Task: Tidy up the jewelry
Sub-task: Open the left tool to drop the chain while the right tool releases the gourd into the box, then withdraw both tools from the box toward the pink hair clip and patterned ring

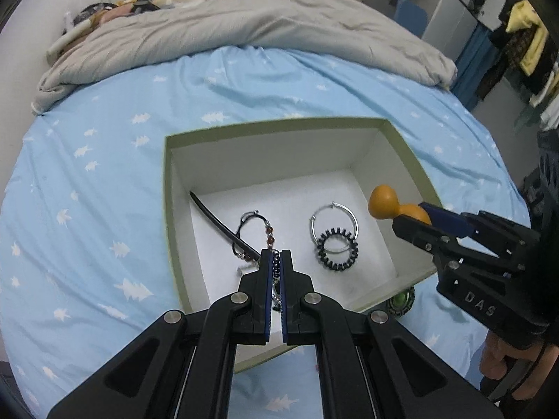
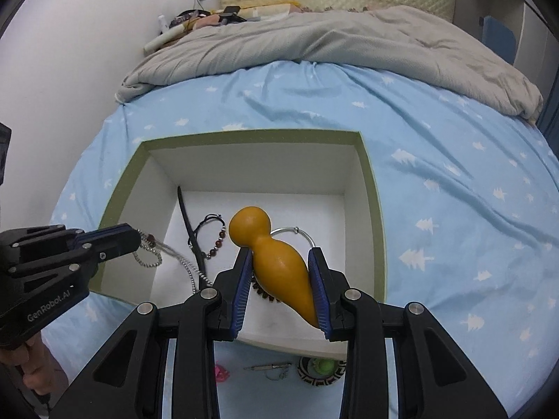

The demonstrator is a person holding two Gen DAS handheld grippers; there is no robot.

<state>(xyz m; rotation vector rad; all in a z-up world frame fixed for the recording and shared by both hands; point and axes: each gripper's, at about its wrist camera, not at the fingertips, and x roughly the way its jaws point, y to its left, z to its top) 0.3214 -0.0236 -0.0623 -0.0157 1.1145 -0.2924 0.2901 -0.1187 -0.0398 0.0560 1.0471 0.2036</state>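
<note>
Blue bedsheet (image 1: 104, 174), box (image 1: 272, 127) (open), left tool (image 1: 276, 256) pinching chain (image 2: 153, 255); right tool (image 2: 281, 272) gripping gourd (image 2: 269, 244)

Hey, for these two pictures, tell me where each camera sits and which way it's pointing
Left wrist view: on the left gripper, looking steeply down into the green-rimmed box; its fingers pinch a bead chain, and the right gripper shows at right.
Right wrist view: on the right gripper, also aimed down into the box; it holds the orange gourd, and the left gripper shows at left.
Shared: box, gourd, blue bedsheet.
</note>
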